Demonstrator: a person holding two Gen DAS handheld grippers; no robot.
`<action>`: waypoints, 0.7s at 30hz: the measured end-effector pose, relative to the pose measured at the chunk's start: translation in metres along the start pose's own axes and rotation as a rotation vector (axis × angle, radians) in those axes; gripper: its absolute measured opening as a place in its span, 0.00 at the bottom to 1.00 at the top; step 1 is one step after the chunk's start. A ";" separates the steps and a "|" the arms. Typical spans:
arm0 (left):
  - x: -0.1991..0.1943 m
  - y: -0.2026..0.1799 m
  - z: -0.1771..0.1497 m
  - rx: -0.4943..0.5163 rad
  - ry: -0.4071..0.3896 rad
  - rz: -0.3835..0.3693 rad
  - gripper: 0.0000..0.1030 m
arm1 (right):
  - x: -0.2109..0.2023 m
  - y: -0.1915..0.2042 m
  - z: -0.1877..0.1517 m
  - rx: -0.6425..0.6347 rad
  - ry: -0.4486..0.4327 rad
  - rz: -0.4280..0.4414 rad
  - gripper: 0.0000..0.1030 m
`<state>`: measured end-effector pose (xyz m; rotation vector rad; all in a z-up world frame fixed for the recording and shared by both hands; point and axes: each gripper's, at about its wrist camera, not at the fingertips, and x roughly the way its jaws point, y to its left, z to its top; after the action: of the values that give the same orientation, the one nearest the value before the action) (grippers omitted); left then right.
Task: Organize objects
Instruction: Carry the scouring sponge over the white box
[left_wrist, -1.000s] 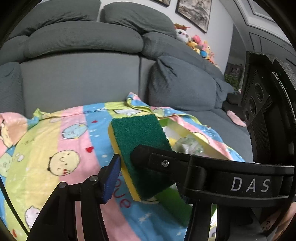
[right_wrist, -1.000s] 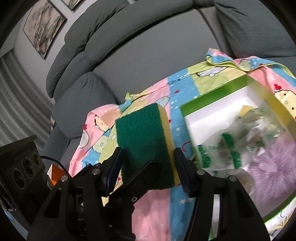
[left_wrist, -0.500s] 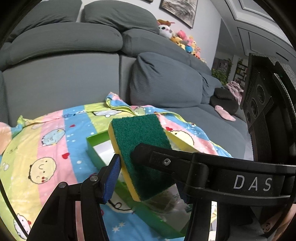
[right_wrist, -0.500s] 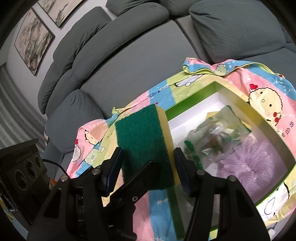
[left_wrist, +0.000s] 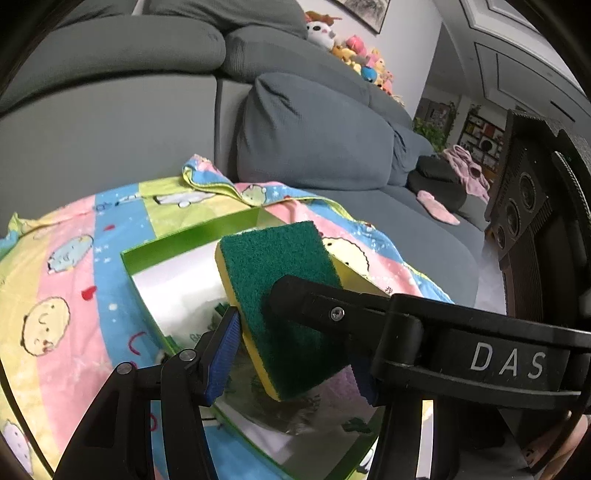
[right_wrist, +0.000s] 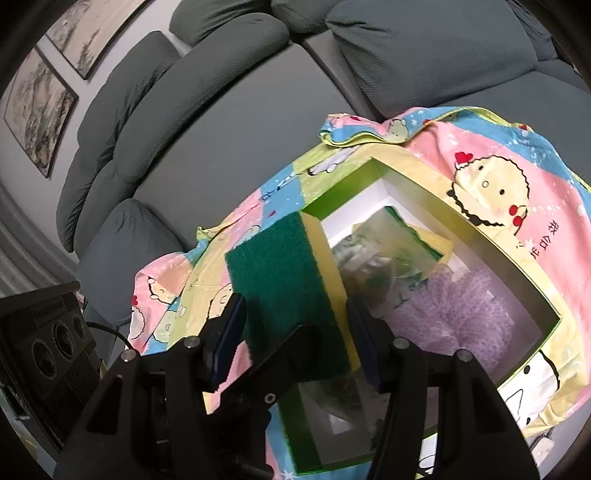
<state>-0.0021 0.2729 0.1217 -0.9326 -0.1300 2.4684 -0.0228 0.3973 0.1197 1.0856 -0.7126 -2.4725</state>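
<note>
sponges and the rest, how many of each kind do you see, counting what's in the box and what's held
sponge: 2 (one held by both the right gripper and left gripper, one in the green box)
clear plastic packet: 1
purple fluffy thing: 1
green box: 1
total: 5

1. The right gripper (right_wrist: 295, 336) clamps a rectangular sponge with a green scouring face and yellow foam body (right_wrist: 284, 291) between its blue-padded fingers (right_wrist: 227, 341).
2. At 3 o'clock from it sits an open green-rimmed box (right_wrist: 546, 295) on a cartoon-print cloth (right_wrist: 491, 184).
3. Inside lie a second green-and-yellow sponge (right_wrist: 424, 242), a fluffy purple item (right_wrist: 469, 314) and a crinkled clear wrapper (right_wrist: 373, 262).
4. A grey fabric sofa (right_wrist: 229, 125) fills 12 o'clock.
</note>
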 end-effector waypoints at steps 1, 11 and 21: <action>0.002 0.000 0.000 -0.006 0.007 -0.002 0.53 | 0.000 -0.003 0.000 0.006 0.001 -0.002 0.55; 0.020 0.003 -0.006 -0.074 0.072 -0.030 0.53 | 0.009 -0.018 0.000 0.048 0.029 -0.036 0.55; 0.033 0.006 -0.009 -0.127 0.128 -0.054 0.53 | 0.012 -0.025 -0.001 0.075 0.037 -0.046 0.56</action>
<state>-0.0202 0.2825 0.0931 -1.1229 -0.2676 2.3657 -0.0329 0.4110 0.0979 1.1840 -0.7830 -2.4756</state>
